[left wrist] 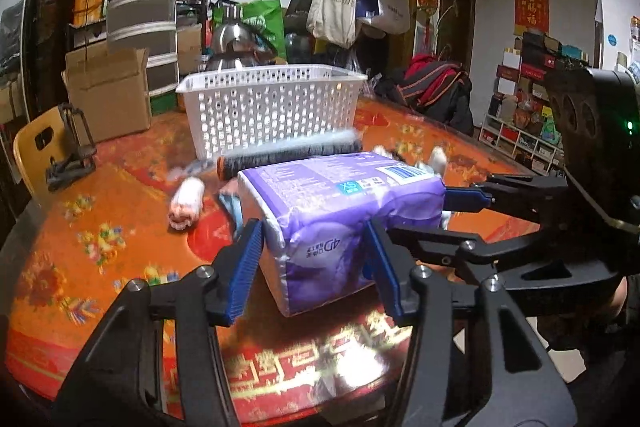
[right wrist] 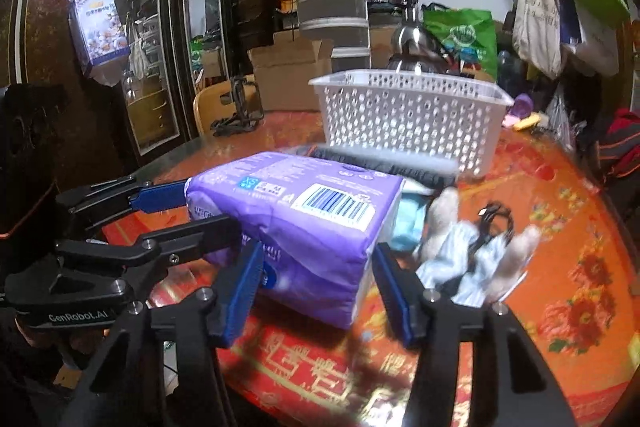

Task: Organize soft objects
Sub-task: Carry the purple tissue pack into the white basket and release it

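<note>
Left wrist view, left to right. At left centre, a small pink-and-white rolled cloth (left wrist: 187, 202) lying on the red flowered tabletop (left wrist: 100, 259), untouched. Above it, in the upper middle, a white perforated basket (left wrist: 272, 105), nothing visible inside from this angle. Just in front of the basket, a blurred dark and grey roll (left wrist: 288, 153). In the centre, a purple soft pack (left wrist: 340, 223) resting on the tabletop, bracketed by the left tool (left wrist: 316, 269): blue pads spread, one close beside each side of the pack's near end, contact not clear enough to call a pinch. At right, the right tool (left wrist: 466, 211) reaching in from the frame's right edge, fingers parted around the pack's far end.

Right wrist view, left to right. At left centre, the left tool (right wrist: 192, 205) coming in from the side. In the centre, the same pack (right wrist: 304, 223), barcode up, between the spread pads of the right tool (right wrist: 320, 277), a visible gap on the right-hand pad's side. Right of centre, a pale blue and white cloth heap (right wrist: 472, 255) with a black cord on it. Upper centre, the basket (right wrist: 412, 115).

Judged progress: early. Nothing apparently sorted into the basket yet; pack about to be gripped, with the rolled cloth, the roll and the heap left to handle.
</note>
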Motion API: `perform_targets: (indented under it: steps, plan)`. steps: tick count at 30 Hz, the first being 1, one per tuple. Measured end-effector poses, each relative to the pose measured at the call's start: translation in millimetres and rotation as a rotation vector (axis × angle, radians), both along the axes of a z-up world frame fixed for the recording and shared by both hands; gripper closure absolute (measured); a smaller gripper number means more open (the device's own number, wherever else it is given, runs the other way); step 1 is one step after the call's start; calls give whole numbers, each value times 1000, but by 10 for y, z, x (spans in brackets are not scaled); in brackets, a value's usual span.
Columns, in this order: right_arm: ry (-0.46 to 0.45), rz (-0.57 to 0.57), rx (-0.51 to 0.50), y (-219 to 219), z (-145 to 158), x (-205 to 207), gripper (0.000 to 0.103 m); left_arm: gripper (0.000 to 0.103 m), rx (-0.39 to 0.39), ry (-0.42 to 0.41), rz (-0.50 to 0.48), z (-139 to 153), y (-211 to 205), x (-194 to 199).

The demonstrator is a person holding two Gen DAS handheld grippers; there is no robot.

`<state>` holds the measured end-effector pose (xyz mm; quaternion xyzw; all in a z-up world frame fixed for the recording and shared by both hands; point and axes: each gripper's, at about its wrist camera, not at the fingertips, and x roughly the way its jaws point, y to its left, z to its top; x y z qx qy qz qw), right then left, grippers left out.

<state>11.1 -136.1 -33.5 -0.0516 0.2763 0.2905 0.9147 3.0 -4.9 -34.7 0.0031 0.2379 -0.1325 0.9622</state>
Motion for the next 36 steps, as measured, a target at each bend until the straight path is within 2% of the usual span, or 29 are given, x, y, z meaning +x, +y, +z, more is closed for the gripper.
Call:
perform_targets:
  steps: [6,11,16,22,26,29,36]
  plan:
    - [-48,-16,-9,-60,386,213,47,54,-10,-49,-5,327,-30,133]
    - [-102,-22,-25,-53,865,613,48,54,-6,-105,-16,742,-46,405]
    - [-132,-24,-38,-38,1251,1163,48,54,-12,-146,-24,1263,-11,903]
    - [-97,-36,-28,-79,1502,1937,48,54,-46,-87,-52,1699,64,1750]
    - [-44,-31,-16,-112,1497,2401,49,54,-58,-30,-75,1783,102,2337]
    - [15,-21,1,-108,1397,2732,49,54,-82,24,-85,1722,172,2734]
    - [212,-6,53,-95,927,3379,51,54,-138,192,-64,1367,342,3579]
